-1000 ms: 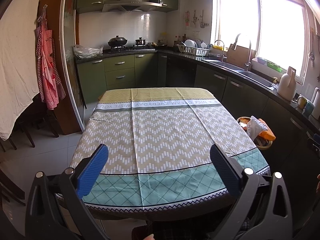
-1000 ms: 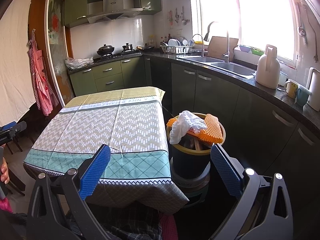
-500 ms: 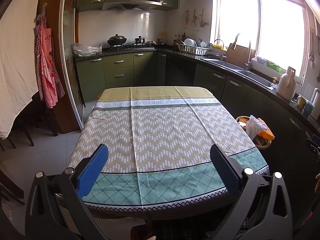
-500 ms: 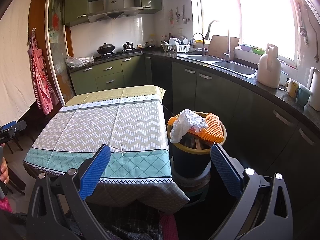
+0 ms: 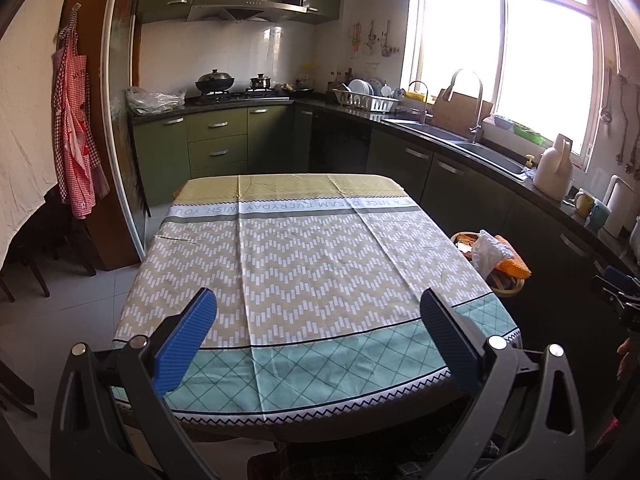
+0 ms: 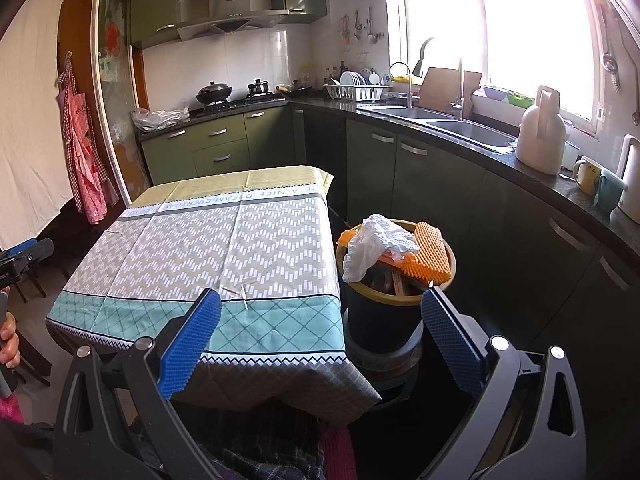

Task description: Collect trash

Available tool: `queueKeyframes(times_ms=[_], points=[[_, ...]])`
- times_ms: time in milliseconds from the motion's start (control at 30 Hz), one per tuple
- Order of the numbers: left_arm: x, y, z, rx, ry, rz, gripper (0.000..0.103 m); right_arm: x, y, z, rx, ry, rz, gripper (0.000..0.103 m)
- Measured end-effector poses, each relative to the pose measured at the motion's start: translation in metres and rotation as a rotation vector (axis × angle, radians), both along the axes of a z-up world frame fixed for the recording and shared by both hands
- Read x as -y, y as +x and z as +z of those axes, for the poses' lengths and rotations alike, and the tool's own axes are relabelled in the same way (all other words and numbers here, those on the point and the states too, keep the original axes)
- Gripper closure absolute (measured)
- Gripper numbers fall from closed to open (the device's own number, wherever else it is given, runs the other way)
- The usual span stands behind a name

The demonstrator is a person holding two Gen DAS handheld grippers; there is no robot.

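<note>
Both grippers, left [image 5: 318, 340] and right [image 6: 320, 340], hover level, fingers spread wide, holding nothing.

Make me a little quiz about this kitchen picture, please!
1. True or false: the left gripper is holding something.
2. Which thing hangs over the rim of the bin: A) white cloth, B) a banana, C) a shoe?
3. Fill in: the bin stands beside the table, on the side nearer the ____.

Key: 1 false, it is open with nothing in it. 2 A. 3 sink.
</note>
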State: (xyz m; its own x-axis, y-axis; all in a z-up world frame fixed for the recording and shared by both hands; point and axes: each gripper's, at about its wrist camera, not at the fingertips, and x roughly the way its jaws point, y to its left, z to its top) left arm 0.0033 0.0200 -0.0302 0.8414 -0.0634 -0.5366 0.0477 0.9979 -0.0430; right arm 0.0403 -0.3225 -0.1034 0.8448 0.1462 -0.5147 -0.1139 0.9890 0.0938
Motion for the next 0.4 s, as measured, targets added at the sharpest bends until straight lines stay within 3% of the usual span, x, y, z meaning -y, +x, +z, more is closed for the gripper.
queueKeyframes(times_ms=[200, 400], points=[[0.0, 0.0009, 0.0003, 0.0, 0.068, 0.08, 0.006, 0.0002, 0.0006, -0.0016, 0.0, 0.004, -0.004, 0.004], [-0.0029, -0.0014, 0.0024, 0.001, 0.088, 0.105, 0.006, 0.0003, -0.0007, -0.0017, 0.003, 0.007, -0.01, 0.004]])
